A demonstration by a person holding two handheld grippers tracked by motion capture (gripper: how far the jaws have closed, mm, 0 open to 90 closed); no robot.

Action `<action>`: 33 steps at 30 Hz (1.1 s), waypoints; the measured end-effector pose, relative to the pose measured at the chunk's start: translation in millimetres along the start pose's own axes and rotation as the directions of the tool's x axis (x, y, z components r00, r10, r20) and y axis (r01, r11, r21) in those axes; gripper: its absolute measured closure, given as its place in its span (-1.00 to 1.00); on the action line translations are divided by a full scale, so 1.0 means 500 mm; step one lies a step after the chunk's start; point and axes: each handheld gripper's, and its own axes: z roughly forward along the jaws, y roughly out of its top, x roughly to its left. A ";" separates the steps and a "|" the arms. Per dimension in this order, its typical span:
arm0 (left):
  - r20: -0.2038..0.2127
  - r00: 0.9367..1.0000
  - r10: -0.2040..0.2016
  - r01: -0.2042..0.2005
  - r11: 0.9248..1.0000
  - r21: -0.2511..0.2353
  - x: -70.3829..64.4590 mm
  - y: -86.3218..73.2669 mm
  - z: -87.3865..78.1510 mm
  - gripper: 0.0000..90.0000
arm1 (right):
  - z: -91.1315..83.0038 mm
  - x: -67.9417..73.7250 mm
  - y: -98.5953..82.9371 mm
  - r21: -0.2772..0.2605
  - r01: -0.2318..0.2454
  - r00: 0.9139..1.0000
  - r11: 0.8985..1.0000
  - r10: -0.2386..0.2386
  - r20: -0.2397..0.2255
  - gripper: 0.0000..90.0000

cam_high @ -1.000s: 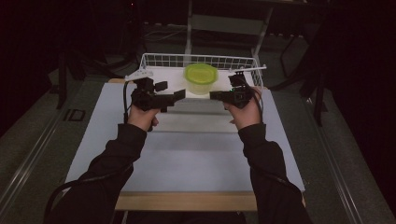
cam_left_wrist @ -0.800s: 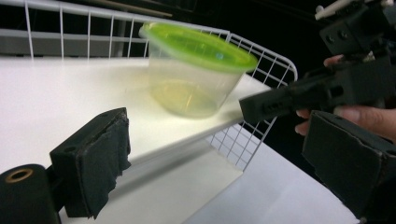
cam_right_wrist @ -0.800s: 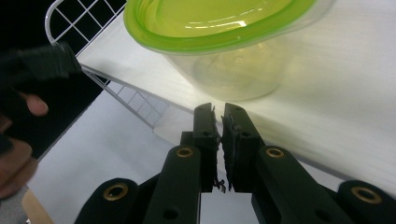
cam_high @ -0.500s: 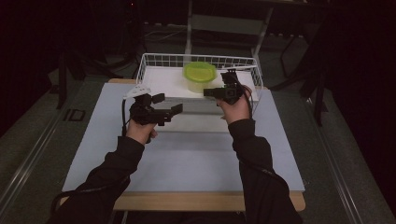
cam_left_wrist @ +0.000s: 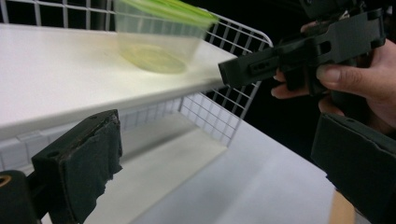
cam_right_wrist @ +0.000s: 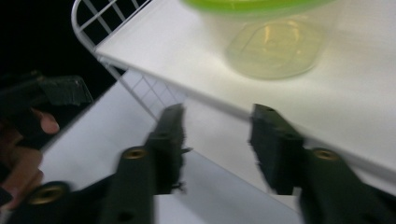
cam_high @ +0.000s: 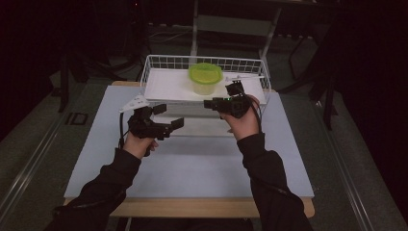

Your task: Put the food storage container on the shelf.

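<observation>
Inside the white wire basket (cam_high: 159, 62) at the far edge of the pale desk (cam_high: 192, 163), the translucent plastic tub with the lime-green lid (cam_high: 205, 79) stands upright on the white board (cam_high: 166, 86) that fills the basket. Since the earlier frame both hands have drawn back from the basket; the left gripper (cam_high: 168, 116) has dropped lower and nearer the person, while the right gripper (cam_high: 209, 103) has swung in towards the tub and hangs just in front of the basket's near wall. Both grippers stand wide, holding nothing. The left gripper view shows the right gripper (cam_left_wrist: 233, 72) from the side, gripped by a hand (cam_left_wrist: 355, 79), and the tub (cam_left_wrist: 159, 42) blurred beyond it. The right gripper view, looking between its own jaws, shows the tub's faceted yellowish base (cam_right_wrist: 275, 46) through the clear wall, beneath the green rim.
</observation>
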 end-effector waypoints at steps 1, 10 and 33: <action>0.008 1.000 0.008 -0.008 1.000 -0.001 -0.003 -0.005 -0.004 -0.94 | -0.003 0.005 -0.006 -0.002 0.019 1.000 1.000 -0.019 0.000 0.01; 0.082 0.996 0.044 -0.044 0.999 0.008 -0.028 -0.045 -0.027 -0.94 | -0.030 0.021 -0.074 -0.052 0.107 0.991 0.993 -0.110 -0.078 -0.47; 0.130 0.986 0.102 -0.119 0.984 0.132 -0.053 -0.173 -0.040 -0.94 | -0.062 -0.005 -0.309 -0.029 0.200 0.980 0.979 -0.200 -0.016 -0.53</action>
